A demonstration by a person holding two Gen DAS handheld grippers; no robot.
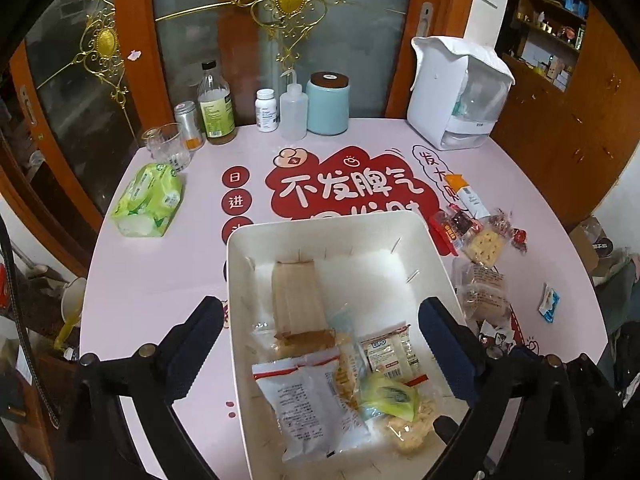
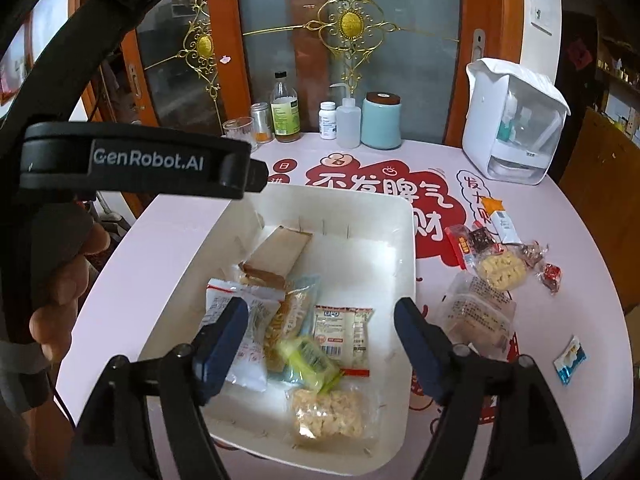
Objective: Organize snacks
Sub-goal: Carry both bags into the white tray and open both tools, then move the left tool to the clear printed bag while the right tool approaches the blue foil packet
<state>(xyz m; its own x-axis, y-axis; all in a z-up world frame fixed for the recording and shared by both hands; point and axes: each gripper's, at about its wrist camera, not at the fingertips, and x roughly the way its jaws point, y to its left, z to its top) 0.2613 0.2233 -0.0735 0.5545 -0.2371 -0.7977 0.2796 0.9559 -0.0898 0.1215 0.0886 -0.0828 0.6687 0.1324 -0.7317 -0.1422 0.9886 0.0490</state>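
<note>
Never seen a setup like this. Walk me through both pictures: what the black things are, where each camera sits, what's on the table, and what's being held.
No robot here: a person holds a two-finger tool in each hand, with a camera on each looking along its fingers. One picture comes from the left tool, the other from the right tool. Both stand open above the white bin, holding nothing. The right view also shows the left tool's body and the person's hand. The bin holds several snack packets; more, such as a cracker pack, lie on the pink table. Bottles stand at the back.

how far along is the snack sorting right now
Roughly half done. Several packets already lie in the white bin. Both the left gripper and right gripper are open, holding nothing. Left on the table: the cracker pack, red candy and blue sachet.
</note>
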